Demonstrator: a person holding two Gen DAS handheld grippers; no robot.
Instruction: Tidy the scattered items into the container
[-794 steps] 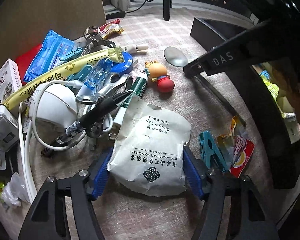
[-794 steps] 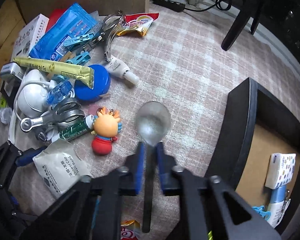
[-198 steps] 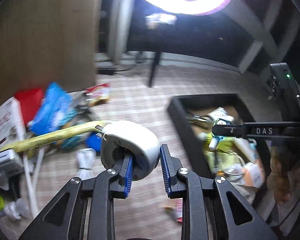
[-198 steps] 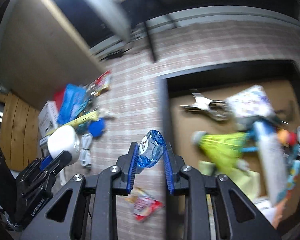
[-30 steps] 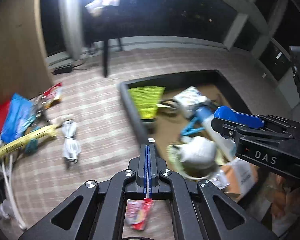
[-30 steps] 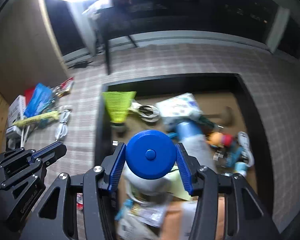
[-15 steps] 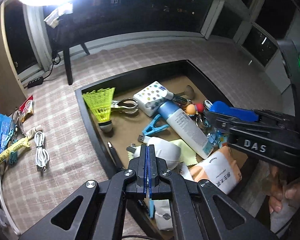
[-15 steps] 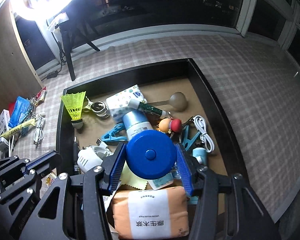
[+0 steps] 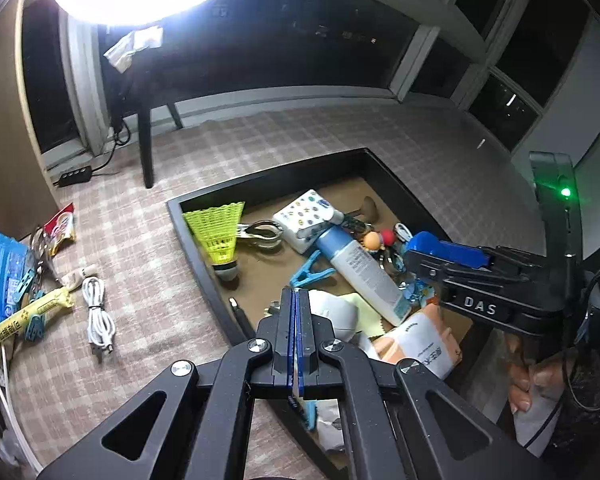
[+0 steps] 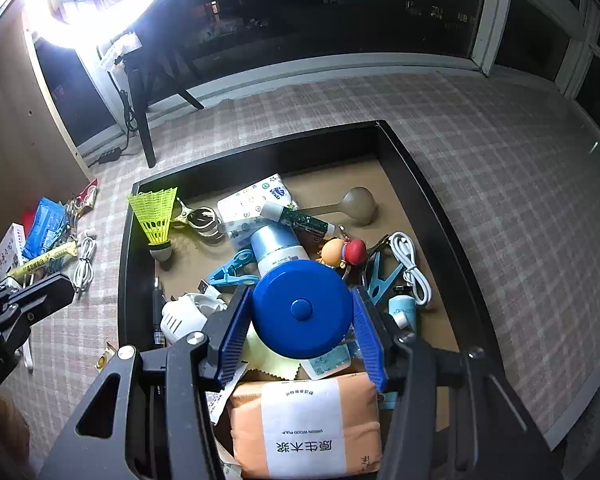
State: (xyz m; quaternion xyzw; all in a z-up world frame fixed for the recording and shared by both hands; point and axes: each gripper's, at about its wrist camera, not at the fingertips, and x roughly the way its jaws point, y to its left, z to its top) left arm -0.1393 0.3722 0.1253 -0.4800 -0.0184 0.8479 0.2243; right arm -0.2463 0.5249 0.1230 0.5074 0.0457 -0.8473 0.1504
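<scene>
While the right gripper [image 10: 302, 314] clamps a round blue case [image 10: 302, 306] flat-face-up between its pads, directly above the crowded black container [image 10: 424, 168], the left gripper [image 9: 297, 320], nearer the container's rim, is pinched shut, empty.

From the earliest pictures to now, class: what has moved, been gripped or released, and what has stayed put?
The spoon, figurine and white charger went from the floor pile into the black tray. The right gripper released the spoon and now grips the blue round case; the left gripper is shut, empty. The blue packet and yellow sachet stayed.
</scene>
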